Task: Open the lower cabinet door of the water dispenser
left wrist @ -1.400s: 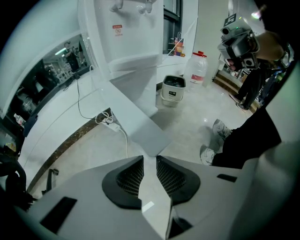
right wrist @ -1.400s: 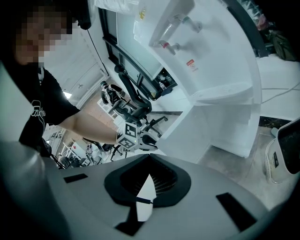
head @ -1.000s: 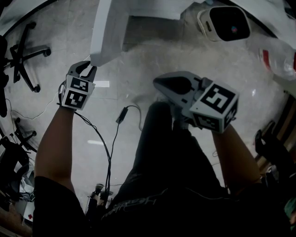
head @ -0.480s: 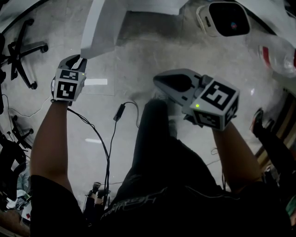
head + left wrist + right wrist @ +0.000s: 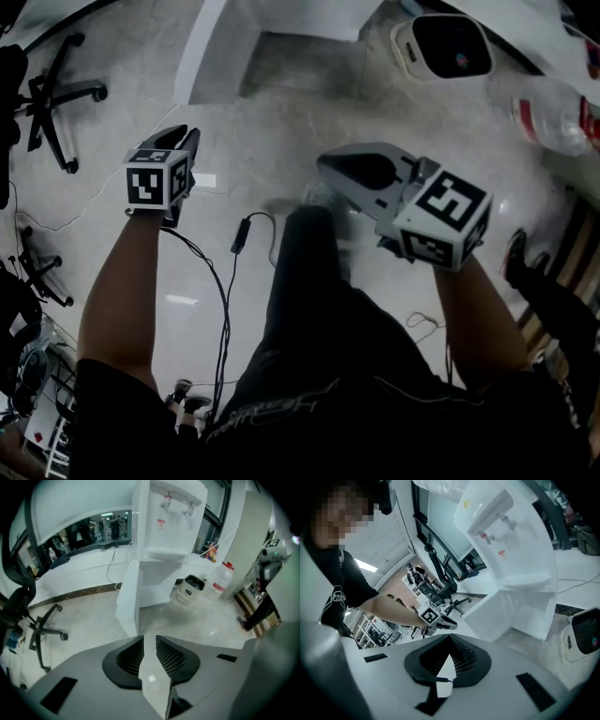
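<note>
Hovering clear of the lower cabinet door (image 5: pixel 211 52), L gripper (image 5: pixel 149 641) has jaws a slit apart w/ nothing betw. them, only floor (image 5: pixel 281 122) showing thru the gap. Door stands swung wide open off the base of the water dispenser (image 5: pixel 168 517), free edge out over the floor, ahead of and apart from L gripper. R gripper (image 5: pixel 450 641) sits above the person's leg (image 5: pixel 309 281), jaws together at the tips, empty; office chair (image 5: pixel 56 103) far left, cable (image 5: pixel 225 281) on floor.
</note>
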Tool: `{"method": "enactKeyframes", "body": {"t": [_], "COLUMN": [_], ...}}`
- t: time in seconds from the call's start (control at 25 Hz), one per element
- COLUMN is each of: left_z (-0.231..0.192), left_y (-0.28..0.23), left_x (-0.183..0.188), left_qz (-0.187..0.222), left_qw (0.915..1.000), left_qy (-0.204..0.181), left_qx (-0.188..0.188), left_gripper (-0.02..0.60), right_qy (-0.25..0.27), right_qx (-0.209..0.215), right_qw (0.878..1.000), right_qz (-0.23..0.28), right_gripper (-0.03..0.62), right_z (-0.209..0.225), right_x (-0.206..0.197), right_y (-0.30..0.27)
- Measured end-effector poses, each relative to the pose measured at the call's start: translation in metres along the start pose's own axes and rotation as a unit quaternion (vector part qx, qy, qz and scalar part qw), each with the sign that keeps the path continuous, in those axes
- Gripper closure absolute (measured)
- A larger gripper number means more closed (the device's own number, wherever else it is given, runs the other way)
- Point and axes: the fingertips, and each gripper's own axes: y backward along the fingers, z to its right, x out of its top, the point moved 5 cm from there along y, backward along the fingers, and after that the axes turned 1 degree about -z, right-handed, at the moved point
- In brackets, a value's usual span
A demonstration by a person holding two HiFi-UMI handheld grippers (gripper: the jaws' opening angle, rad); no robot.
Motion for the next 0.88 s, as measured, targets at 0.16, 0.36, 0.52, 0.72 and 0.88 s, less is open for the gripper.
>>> {"method": "enactKeyframes", "body": {"t": [0.16,0.36,0.52,0.72,0.88], "left_z": [0.068,0.156,0.219,0.286,0.317], "left_y": [0.054,0.165,0.280,0.419,0.515], "left_x": [0.003,0.024,0.038,0.045,0.064], "left_qz": [0.081,0.189,0.277,0.337,0.385], "left_qw": [0.9928,0.9663,0.9335,0.9087,0.8940], "left_qy": [0.043,0.052,0.046,0.030,-0.010], "left_qx": [-0.076,-0.167,-0.223,-0.245,-0.229], "left_gripper": [0.512,0.540,0.549,0.551,0.551], "right_qy": [0.017,0.040,0.061,0.102,0.150], "right_qx": [-0.009,-0.008,0.007,0.011,-0.004], "right_qw": [1.000,0.998,0.994,0.986,0.971], "right_qz": [0.016,0.058,0.088,0.134,0.185], "right_gripper": [0.582,0.582,0.582,0.582,0.582], "right_z": [-0.029,-0.094,-0.170,-0.273,-0.332], "right_x": [0.005,0.028,0.046,0.068,0.103], "right_y": [0.035,0.096,0.151,0.233,0.285]}}
